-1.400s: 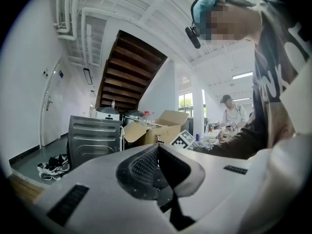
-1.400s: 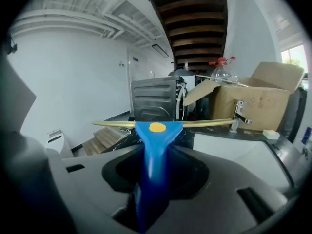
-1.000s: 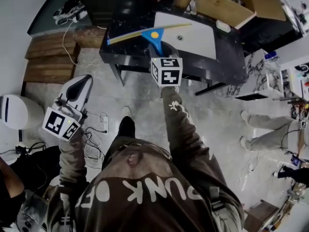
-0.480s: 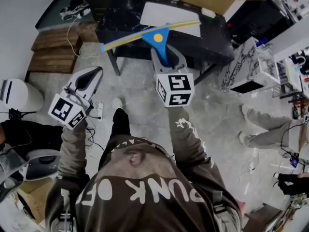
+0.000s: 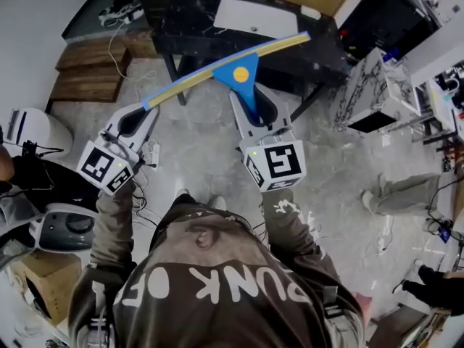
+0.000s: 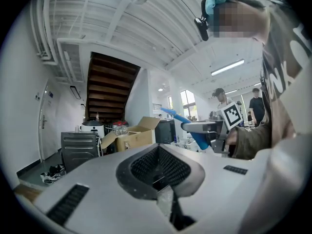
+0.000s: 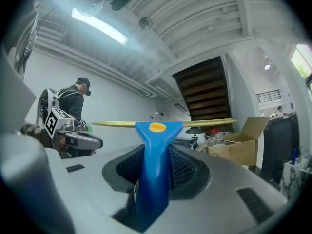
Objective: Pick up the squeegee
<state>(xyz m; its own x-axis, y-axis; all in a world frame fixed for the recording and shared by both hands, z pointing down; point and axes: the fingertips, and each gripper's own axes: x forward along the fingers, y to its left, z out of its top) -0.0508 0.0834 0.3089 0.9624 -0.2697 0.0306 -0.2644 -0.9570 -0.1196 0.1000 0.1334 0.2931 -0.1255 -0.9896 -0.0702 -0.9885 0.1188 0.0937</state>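
Head view: right hand-held gripper [image 5: 255, 107] holds squeegee [image 5: 240, 74] level

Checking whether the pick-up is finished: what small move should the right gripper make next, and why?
Probably just steady it, keeping the grip: the right gripper is clamped on the squeegee by its blue handle, the blade hangs clear of the black table, its end close to the left gripper.

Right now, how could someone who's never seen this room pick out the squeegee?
Find the black table at the far end of the floor; just in front of it the right gripper holds the squeegee in the air. It is the only T-shaped thing there: a bright blue handle with a yellow dot, crossed by a long thin yellow blade.
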